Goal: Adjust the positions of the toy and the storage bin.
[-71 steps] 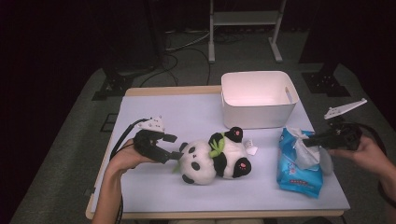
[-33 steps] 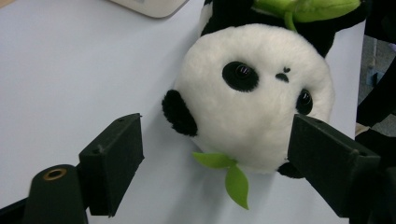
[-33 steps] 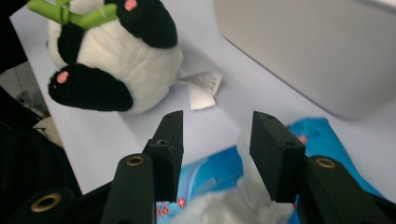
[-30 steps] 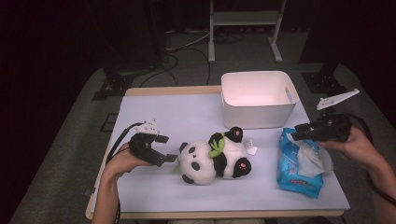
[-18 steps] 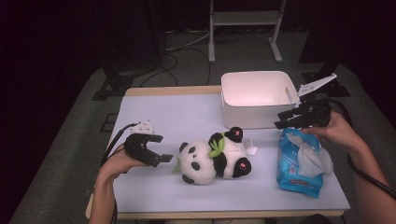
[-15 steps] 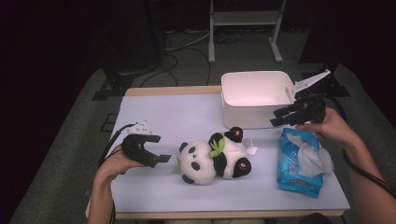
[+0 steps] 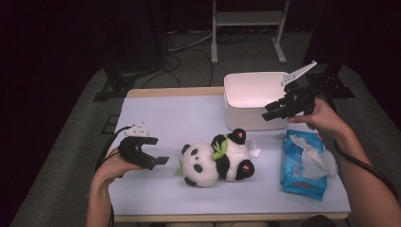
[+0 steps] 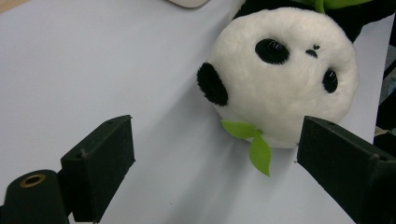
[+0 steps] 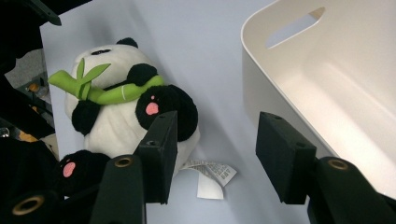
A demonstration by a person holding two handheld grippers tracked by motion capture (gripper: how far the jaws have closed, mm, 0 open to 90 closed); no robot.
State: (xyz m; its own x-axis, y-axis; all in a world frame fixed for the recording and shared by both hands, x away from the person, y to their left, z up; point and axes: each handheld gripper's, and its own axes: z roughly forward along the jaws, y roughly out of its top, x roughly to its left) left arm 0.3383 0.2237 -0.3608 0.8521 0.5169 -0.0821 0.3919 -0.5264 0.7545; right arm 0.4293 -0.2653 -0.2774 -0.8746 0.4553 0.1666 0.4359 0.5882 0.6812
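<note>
Your left gripper (image 7: 158,151) rests at 9 o'clock of the plush panda (image 7: 215,158), jaws spread wide and empty, near the head but apart. The panda lies at table (image 7: 165,113) centre. Your right gripper (image 7: 269,111), at the panda's 1 o'clock beside the white bin (image 7: 246,101), has just been opening; nothing is between its jaws.

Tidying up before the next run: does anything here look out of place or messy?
The wipes pack has a tissue bunched out of its opening. The plush panda lies on its back beside the white bin, tag splayed out.
</note>
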